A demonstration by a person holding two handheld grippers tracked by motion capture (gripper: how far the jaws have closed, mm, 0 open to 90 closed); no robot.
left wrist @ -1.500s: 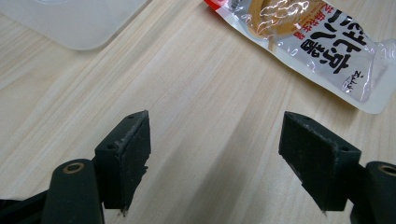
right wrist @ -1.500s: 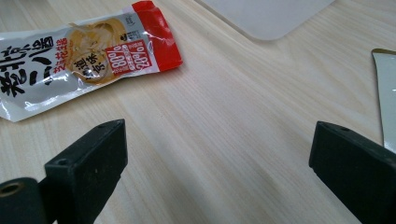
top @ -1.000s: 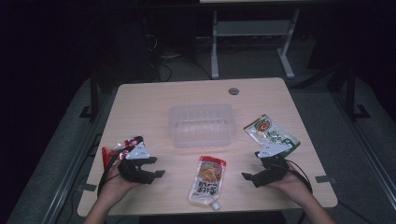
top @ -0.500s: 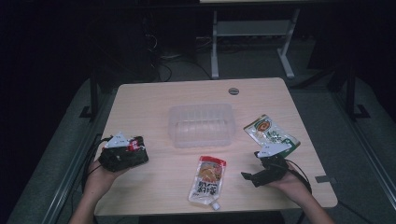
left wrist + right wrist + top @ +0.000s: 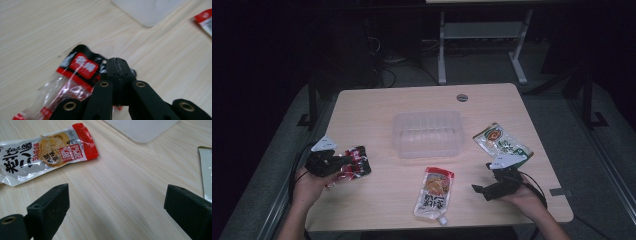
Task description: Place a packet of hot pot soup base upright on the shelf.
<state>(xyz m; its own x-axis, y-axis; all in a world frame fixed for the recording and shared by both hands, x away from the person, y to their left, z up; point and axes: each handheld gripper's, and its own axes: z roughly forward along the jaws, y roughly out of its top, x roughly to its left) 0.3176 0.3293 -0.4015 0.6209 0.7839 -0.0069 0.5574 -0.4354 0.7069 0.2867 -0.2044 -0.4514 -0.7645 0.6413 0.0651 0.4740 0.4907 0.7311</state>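
Your left hand-held gripper (image 5: 117, 75), jaws clamped, pinches the thin, crinkly red-and-black plastic snack packet (image 5: 75, 77); right hand-held gripper (image 5: 117, 212) gapes wide, empty.

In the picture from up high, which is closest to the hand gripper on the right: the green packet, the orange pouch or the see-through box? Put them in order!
From the right gripper:
1. Green packet, just behind it.
2. Orange pouch, beside it, toward the table's middle.
3. Clear box, farther back at the centre.

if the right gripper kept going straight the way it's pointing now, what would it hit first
Probably bare table first; between the open right gripper jaws lies only wood. Farther on sits the clear container, though depth is hard to judge.
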